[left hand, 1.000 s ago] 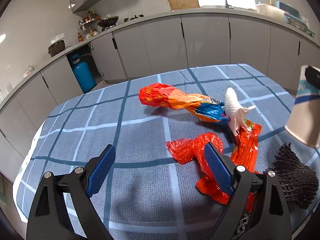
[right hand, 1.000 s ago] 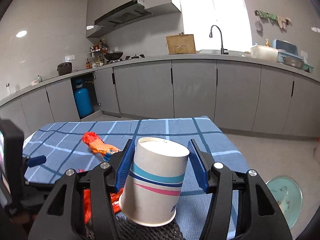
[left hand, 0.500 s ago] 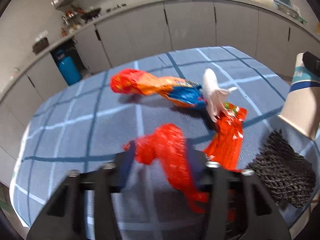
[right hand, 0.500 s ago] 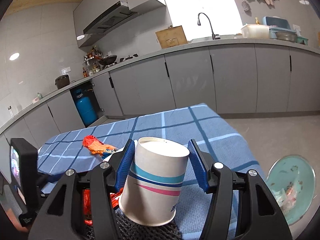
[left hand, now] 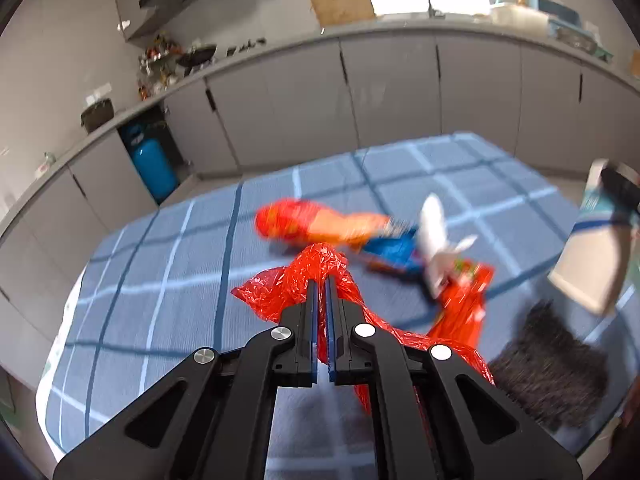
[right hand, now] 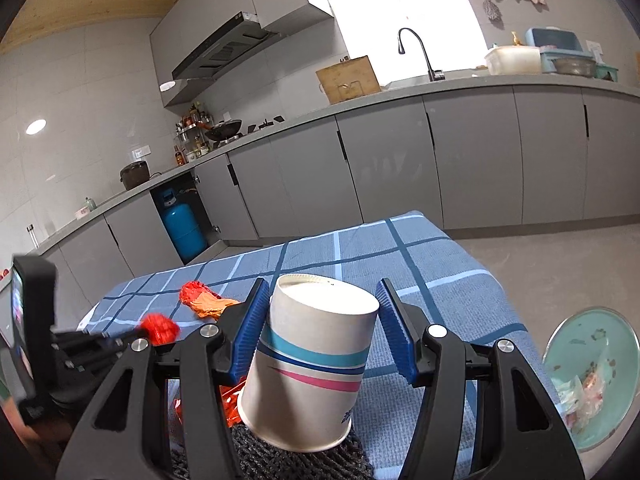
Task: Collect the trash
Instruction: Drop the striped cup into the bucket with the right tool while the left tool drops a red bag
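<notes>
A: Trash first, from the left wrist view: a crinkled red plastic bag is pinched between the pads of the left tool, whose jaws are closed tight on it. Part of the bag bunches ahead of the fingertips, and the rest trails down to the right under the tool body.

B: What else lies on the tabletop there?

A: Beyond the bag, blurred, an orange and blue snack wrapper, a crumpled white piece just beside it, and a flat red packet nearer the camera. A dark knitted mat sits at the right, and a paper cup hangs tilted above it at the picture's edge.

B: And the right wrist view?

A: The right tool has that striped paper cup between its blue pads, bottom end facing away, tilted. The left pad touches the cup wall; on the right pad I cannot tell whether it presses, since a gap shows near the tip. The cup's rim rests at the dark mat.

B: Is the left tool visible there?

A: Yes, at the left, blurred, with the red bag at its tip, above the checked tabletop. The orange wrapper lies behind it. A teal bin with scraps inside stands on the floor at the right.
</notes>
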Available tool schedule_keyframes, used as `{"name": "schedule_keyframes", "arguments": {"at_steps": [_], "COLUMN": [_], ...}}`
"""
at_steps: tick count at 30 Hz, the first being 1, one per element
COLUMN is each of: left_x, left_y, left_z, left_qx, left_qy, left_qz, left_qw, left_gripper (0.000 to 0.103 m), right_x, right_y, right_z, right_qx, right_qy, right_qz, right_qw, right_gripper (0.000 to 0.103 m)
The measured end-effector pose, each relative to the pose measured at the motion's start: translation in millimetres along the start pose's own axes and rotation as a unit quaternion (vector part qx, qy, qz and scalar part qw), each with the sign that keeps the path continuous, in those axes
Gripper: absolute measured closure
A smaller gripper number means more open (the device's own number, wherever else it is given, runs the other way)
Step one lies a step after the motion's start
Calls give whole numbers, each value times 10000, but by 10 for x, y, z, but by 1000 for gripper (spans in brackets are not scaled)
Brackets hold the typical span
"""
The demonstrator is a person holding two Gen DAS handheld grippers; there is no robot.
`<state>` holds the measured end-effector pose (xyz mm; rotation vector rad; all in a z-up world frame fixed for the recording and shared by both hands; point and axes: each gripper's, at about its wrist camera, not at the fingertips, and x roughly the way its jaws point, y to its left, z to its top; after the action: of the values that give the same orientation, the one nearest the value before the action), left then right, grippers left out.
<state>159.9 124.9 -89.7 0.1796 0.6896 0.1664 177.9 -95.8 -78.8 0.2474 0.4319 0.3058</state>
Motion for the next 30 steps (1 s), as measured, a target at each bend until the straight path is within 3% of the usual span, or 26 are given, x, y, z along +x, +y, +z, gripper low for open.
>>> {"name": "schedule_keyframes", "arguments": {"at_steps": [4, 9, 13, 19, 24, 26, 27, 28, 30], "left_x": [-155, -316, -402, -476, -382, -309, -278, -234, -199], "left_y": [-370, -1017, -1663, -2600, -3186, -3355, -3424, -3486, -3587], "left_z": [307, 684, 880, 888, 843, 806, 793, 776, 735], "left_qx": [261, 556, 745, 1112, 1387, 1438, 1437, 1466, 1520], "left_qy": [-348, -710, -838, -731, -643, -613, -591, -519, -519], "left_qz": [-356, -909, -1399, -2055, -2332, -2396, -2389, -2421, -2346], "left_qw": [9984, 9918, 9838, 9696, 9603, 9582, 9585, 9577, 9587], "left_gripper": [98, 98, 98, 98, 98, 95, 83, 57, 33], "right_x": [-125, -380, -552, -671, -634, -572, -568, -571, -588], "right_y": [-248, -803, -1377, -2150, -2570, -2690, -2735, -2785, -2889], "right_z": [107, 192, 129, -87, -250, -305, -319, -344, -372], "right_qx": [106, 294, 349, 580, 748, 740, 713, 713, 806], "right_qy": [-155, -334, -170, 123, 366, 489, 456, 452, 509], "right_qz": [-268, -966, -1584, -2234, -2406, -2373, -2436, -2506, -2567], "right_qw": [9995, 9943, 9866, 9729, 9671, 9674, 9662, 9644, 9618], "right_gripper": [47, 47, 47, 47, 47, 40, 30, 28, 28]}}
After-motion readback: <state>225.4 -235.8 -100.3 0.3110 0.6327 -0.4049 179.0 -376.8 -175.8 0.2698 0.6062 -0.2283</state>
